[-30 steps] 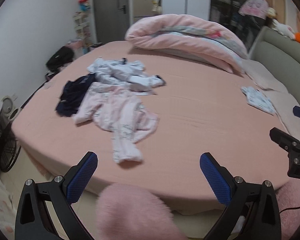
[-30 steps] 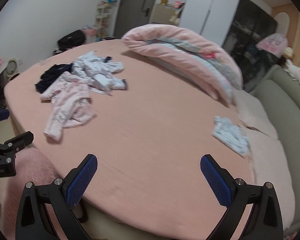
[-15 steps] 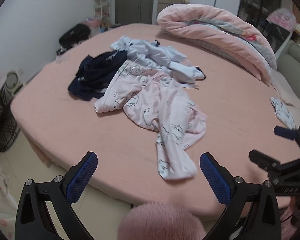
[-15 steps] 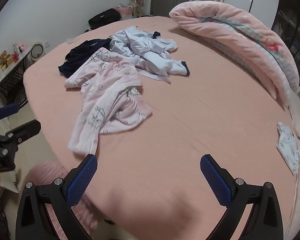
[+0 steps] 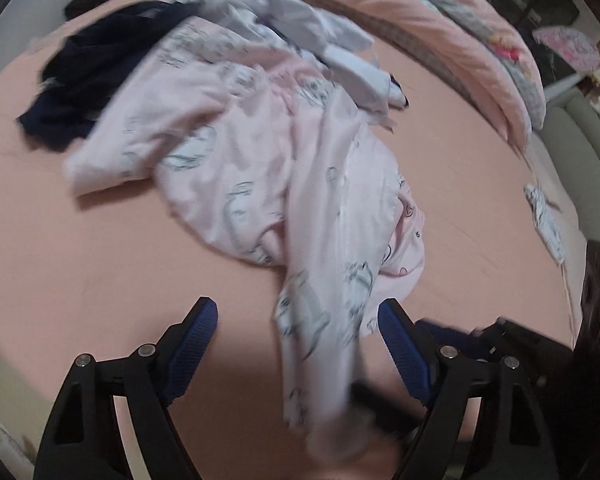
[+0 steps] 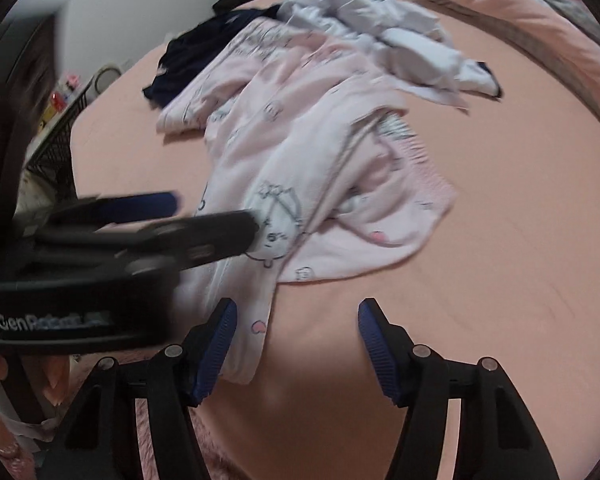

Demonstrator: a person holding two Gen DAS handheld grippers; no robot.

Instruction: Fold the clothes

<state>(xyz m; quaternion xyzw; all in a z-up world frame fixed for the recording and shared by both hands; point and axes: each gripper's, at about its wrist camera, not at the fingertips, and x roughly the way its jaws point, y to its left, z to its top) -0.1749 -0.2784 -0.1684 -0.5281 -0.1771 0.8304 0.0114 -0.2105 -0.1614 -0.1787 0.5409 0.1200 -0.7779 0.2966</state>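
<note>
Both tools are low over the near edge of the bed [image 5: 80,240]: your left tool [image 5: 296,344] is closing with the pink pyjama's [image 5: 260,168] trailing leg [image 5: 320,320] lying between its pads, not yet pinched. Your right tool [image 6: 296,336] is closing too, its left pad [image 6: 216,344] just beside that same leg's cuff [image 6: 248,344], bare sheet filling the rest of the gap.

Around you, the pink sheet runs wide and open to your right of the pile. A rolled pink duvet [image 5: 440,28] lines the far side, with a grey-green headboard [image 5: 580,152] beyond it.

On the bed, the pyjama sprawls in the middle, a pale blue garment [image 5: 312,24] overlapping its far end and a navy one [image 5: 96,76] at its left. A small printed piece [image 5: 544,220] lies well apart near the headboard.
</note>
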